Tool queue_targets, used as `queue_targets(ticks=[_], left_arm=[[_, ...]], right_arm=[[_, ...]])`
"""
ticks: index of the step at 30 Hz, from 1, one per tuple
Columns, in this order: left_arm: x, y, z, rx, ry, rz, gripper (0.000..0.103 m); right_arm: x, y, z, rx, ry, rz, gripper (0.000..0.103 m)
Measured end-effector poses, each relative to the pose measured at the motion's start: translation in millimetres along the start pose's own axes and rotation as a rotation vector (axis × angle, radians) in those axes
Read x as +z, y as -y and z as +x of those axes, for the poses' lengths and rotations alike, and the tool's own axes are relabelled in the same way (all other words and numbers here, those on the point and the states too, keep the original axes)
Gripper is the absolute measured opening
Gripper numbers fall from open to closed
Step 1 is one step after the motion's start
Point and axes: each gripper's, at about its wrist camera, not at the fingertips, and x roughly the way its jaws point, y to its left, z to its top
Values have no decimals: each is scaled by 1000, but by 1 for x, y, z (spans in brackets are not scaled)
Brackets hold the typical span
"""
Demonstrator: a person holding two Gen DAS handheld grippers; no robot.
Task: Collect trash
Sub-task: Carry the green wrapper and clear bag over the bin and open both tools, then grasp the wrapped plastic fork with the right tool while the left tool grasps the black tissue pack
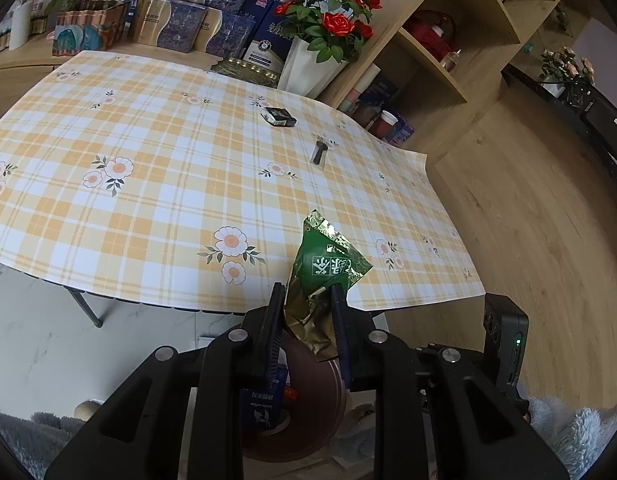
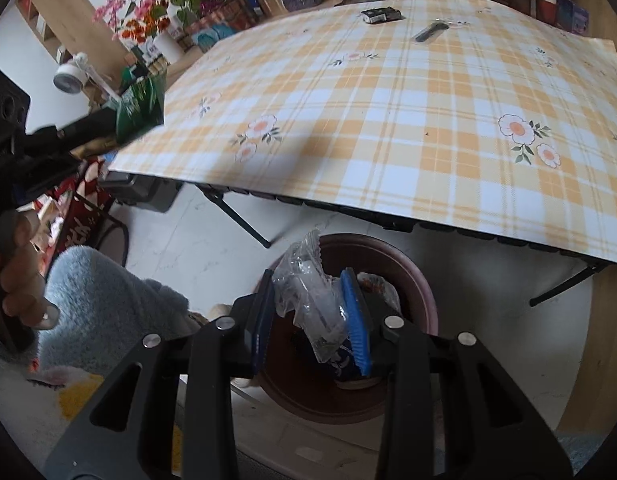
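Left claw [image 1: 306,300] clamped, right claw [image 2: 312,300] clamped, both level

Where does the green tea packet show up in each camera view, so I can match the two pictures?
Left wrist view: the green tea packet sits low and center, pinched by the left gripper over the table's near edge.
Right wrist view: it appears at the far left, upper half, sticking out of the left gripper, beside the table's left corner.
Shared landmark: the dark box on the yellow checked tablecloth.
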Motion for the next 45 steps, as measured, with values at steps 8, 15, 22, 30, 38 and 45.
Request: queue_targets(ticks=[8,15,22,30,38,45], left_arm=[[-4,-3,-1,2,-7,-1,23],[-9,-1,3,4,-27,19,23],[-18,3,12,10,-75,57,23],[-35,9,32,22,-159,125,23],[-55,12,63,-7,-274,151,23],[-68,18,77,-23,-332,176,23]], right_arm=[[-3,-1,-6,-18,19,17,72],[5,8,-26,-76,92,48,92],[14,26,-45,-114,156,106,95],[16,45,-56,-133,187,173,95],[12,56,-55,-150,177,219,95],[9,59,-56,-154,175,233,95]])
